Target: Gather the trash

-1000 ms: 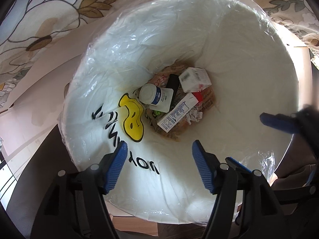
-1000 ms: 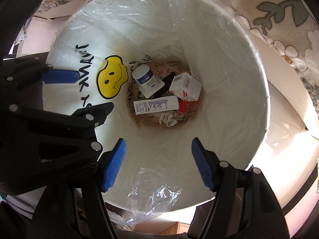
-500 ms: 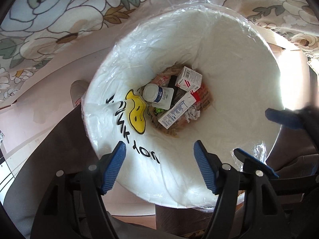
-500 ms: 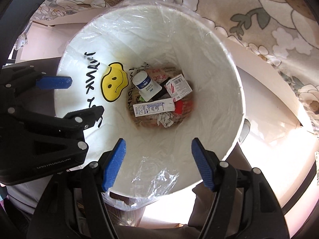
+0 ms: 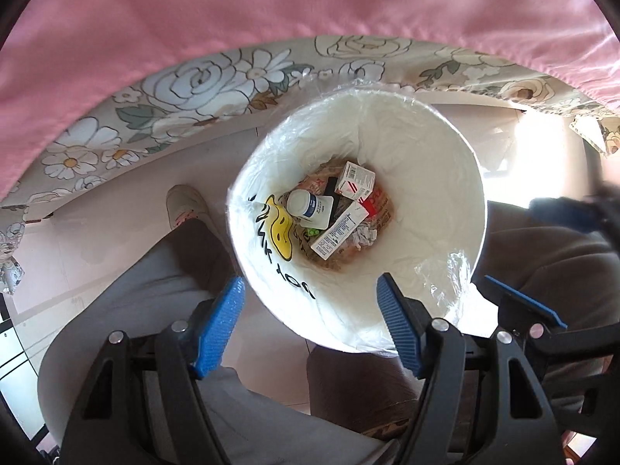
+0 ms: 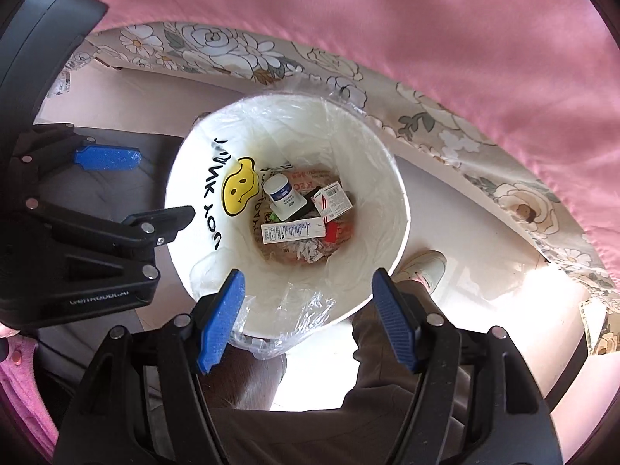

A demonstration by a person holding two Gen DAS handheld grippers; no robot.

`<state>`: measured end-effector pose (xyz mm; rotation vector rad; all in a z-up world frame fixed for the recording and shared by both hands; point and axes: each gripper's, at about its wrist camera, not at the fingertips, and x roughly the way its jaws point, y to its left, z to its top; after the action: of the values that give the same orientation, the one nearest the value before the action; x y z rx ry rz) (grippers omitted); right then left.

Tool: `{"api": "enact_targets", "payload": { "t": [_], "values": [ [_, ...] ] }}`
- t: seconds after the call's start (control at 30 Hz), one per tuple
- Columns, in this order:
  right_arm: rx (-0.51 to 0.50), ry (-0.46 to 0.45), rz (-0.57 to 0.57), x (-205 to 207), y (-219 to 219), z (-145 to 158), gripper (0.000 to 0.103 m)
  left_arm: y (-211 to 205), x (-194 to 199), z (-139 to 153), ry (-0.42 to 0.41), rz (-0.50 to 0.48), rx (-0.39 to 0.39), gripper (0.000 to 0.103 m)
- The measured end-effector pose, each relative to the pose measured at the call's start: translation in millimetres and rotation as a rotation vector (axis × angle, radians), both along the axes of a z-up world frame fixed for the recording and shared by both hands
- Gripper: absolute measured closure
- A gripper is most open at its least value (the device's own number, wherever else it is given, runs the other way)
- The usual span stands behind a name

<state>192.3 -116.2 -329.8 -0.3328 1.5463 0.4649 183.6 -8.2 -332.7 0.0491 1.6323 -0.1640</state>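
Note:
A white trash bin (image 5: 438, 178) with a clear liner and a yellow smiley face stands on the floor below both grippers; it also shows in the right wrist view (image 6: 372, 162). At its bottom lie a white bottle (image 5: 308, 204), a small red-and-white box (image 5: 354, 180), a long white box (image 5: 339, 229) and crumpled paper (image 5: 364, 235). My left gripper (image 5: 310, 321) is open and empty above the bin's near rim. My right gripper (image 6: 308, 316) is open and empty above the bin's near rim. The left gripper's blue fingers (image 6: 106, 158) show at the left of the right wrist view.
A pink cloth (image 5: 310, 4) over a floral bedspread (image 5: 174, 104) fills the top of both views. The person's legs and a pale shoe (image 5: 182, 205) are beside the bin. The floor (image 6: 476, 209) is pale tile with bright sunlight at the right.
Both grippers have risen well away from the bin, which now looks smaller. The pink cloth and more of the bedspread have come into view. The trash in the bin has not moved.

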Motion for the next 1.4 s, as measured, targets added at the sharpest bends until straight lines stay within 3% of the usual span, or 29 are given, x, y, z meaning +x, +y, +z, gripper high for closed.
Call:
{"api": "enact_targets", "payload": {
  "t": [0.23,0.37,0.6,0.8,0.93,1.17,1.4],
  "values": [
    [0.034,-0.069,-0.036,-9,-13,59,0.035,7,-9,69,-0.151,-0.009,0.002,0.030],
    [0.061,-0.125,-0.073,-15,-21,94,0.034,8,-20,110,-0.243,-0.015,0.014,0.025],
    [0.088,-0.296,-0.118,-47,-28,166,0.030,18,-55,181,-0.421,-0.019,0.037,0.023],
    [0.081,-0.433,-0.158,-83,-35,214,0.029,30,-93,224,-0.525,-0.014,0.024,0.021],
    [0.045,-0.575,-0.213,-107,-41,243,0.029,38,-113,248,-0.610,0.028,0.043,0.019],
    [0.076,-0.712,-0.291,-141,-47,276,0.027,45,-138,273,-0.720,0.075,0.098,0.018],
    [0.048,-0.880,-0.369,-178,-55,306,0.023,46,-156,288,-0.775,0.099,0.072,0.016]
  ]
}}
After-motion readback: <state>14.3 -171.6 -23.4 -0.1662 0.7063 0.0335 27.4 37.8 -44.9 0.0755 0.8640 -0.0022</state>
